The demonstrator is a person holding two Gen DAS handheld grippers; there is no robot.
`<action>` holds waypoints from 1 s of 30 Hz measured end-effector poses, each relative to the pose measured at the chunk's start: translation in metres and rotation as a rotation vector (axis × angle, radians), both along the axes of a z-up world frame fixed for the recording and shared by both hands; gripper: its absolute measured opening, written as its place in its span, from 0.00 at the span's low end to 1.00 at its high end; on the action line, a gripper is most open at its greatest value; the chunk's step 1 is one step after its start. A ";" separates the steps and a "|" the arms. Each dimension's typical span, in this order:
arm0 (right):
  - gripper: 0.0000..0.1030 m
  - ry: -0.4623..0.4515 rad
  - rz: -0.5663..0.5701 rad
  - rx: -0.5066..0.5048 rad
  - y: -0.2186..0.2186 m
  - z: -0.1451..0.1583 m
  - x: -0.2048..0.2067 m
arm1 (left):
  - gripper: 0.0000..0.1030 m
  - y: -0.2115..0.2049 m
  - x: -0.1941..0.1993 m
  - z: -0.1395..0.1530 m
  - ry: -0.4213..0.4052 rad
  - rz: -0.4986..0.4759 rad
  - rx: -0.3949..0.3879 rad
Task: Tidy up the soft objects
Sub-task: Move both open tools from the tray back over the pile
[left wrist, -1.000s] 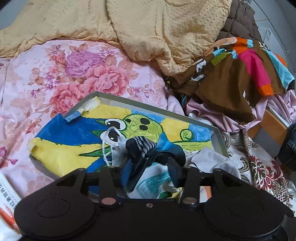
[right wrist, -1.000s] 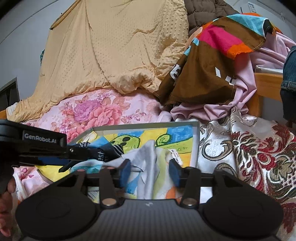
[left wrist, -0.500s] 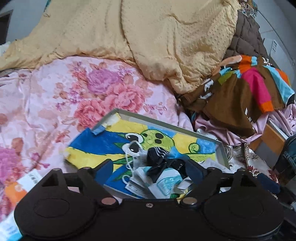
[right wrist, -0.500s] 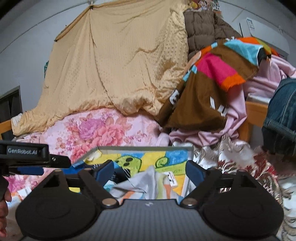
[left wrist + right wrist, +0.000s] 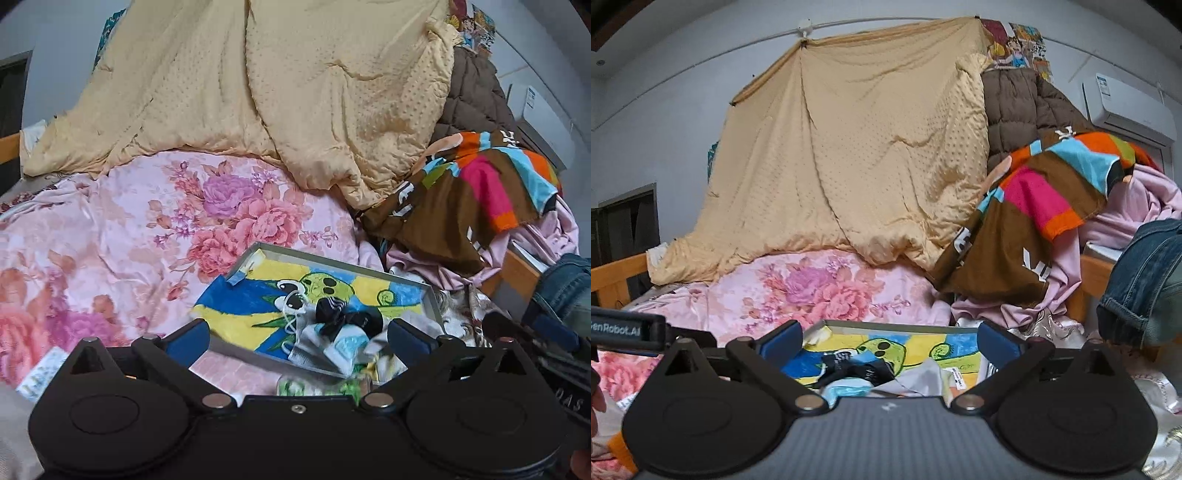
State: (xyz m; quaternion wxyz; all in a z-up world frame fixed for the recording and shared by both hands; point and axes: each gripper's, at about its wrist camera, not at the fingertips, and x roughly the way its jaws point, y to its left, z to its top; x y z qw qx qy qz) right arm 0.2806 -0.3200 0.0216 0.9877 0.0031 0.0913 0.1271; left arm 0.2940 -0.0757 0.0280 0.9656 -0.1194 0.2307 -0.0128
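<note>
grey walls back a bed (image 5: 122,236) heaped with blankets. tray (image 5: 430,301) lies long axis left-right, holding a sock (image 5: 330,314). left gripper (image 5: 299,338) and right gripper (image 5: 890,338) have just opened wide, empty.

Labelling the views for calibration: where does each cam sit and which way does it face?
Left wrist: sits on the left tongs, looking forward and down at the tray with its socks on the flowered quilt; its own open tongs show, and the right tongs' tip at the right edge.
Right wrist: sits on the right tongs, facing almost level at the yellow blanket; its open tongs show, the left tongs' body at the left edge.
Shared: tray, quilt, blanket, striped cloth.
</note>
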 end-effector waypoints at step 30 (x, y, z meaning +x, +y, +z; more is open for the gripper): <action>1.00 -0.070 0.229 -0.069 0.024 0.046 -0.162 | 0.99 0.030 -0.216 0.051 -0.015 0.209 0.013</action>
